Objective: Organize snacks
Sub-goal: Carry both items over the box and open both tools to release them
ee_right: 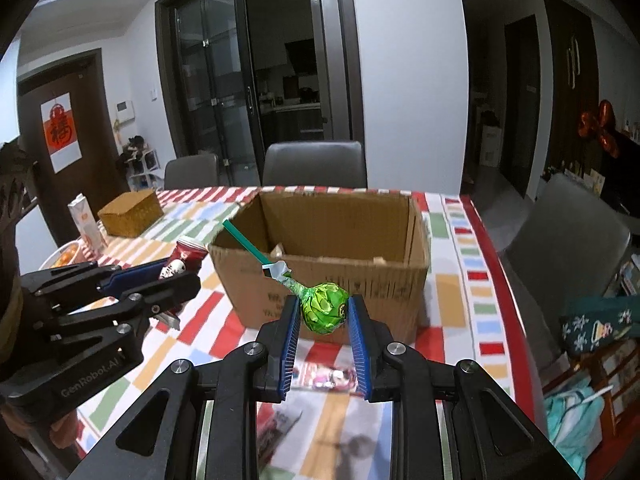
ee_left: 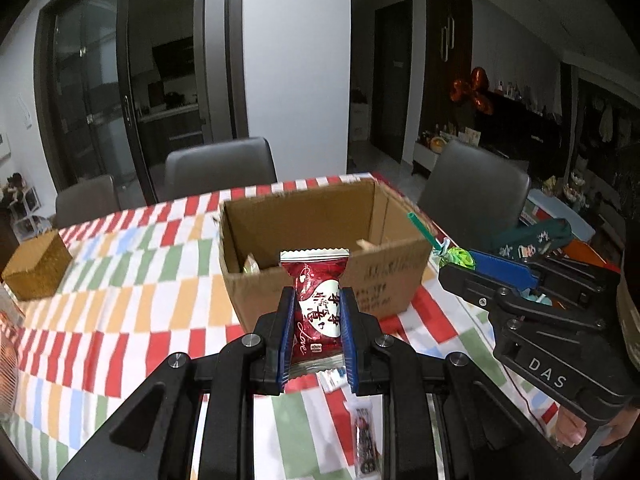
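Observation:
My left gripper [ee_left: 316, 300] is shut on a red candy packet [ee_left: 316, 304] with white ends, held just in front of the open cardboard box [ee_left: 320, 216]. My right gripper [ee_right: 324, 308] is shut on a green-wrapped lollipop [ee_right: 324, 306] with a green stick [ee_right: 246, 244], also held in front of the box's [ee_right: 340, 216] near wall. Each gripper shows in the other view: the right one [ee_left: 460, 262] at the right with the lollipop [ee_left: 458, 256], the left one [ee_right: 176, 270] at the left with the red packet [ee_right: 190, 254]. A few snacks lie inside the box [ee_left: 250, 264].
The table has a colourful checked cloth [ee_left: 132, 300]. Loose wrapped snacks lie below the grippers on the cloth [ee_left: 364, 440] [ee_right: 332, 378]. A gold box [ee_right: 132, 212], a carton [ee_right: 84, 220] and a bowl of fruit [ee_right: 64, 258] stand at the left. Grey chairs surround the table [ee_right: 316, 164].

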Demonstrator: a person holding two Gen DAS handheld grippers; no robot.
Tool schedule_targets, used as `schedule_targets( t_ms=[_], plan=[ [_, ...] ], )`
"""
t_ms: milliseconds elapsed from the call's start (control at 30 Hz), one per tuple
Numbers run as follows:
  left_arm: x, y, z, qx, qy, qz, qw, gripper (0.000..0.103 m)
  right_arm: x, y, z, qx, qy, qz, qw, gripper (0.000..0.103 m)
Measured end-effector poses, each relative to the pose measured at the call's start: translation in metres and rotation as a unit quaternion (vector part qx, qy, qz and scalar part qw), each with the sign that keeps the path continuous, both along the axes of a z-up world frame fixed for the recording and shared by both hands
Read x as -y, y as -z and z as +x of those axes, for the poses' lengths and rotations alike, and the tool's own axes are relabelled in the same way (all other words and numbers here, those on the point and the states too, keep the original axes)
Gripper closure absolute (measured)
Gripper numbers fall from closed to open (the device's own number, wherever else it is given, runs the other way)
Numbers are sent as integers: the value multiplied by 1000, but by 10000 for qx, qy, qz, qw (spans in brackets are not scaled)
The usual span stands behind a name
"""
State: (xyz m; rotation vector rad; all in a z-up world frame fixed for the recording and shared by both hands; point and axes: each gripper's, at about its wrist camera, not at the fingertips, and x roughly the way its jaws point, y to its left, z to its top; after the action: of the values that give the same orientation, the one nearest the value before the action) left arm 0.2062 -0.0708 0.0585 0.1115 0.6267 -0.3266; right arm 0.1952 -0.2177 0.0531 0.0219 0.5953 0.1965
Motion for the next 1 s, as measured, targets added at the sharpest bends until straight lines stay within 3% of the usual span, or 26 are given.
schedule_targets(
  t_ms=[633, 1000],
  plan=[
    [0, -13, 68, -27, -139, 48, 9999, 81, 4, -20, 58, 125, 116, -269, 9995, 77],
    [8, -1, 113, -382, -144, 54, 9991, 81, 10, -17, 99, -139, 142, -221, 9996, 77]
  ],
)
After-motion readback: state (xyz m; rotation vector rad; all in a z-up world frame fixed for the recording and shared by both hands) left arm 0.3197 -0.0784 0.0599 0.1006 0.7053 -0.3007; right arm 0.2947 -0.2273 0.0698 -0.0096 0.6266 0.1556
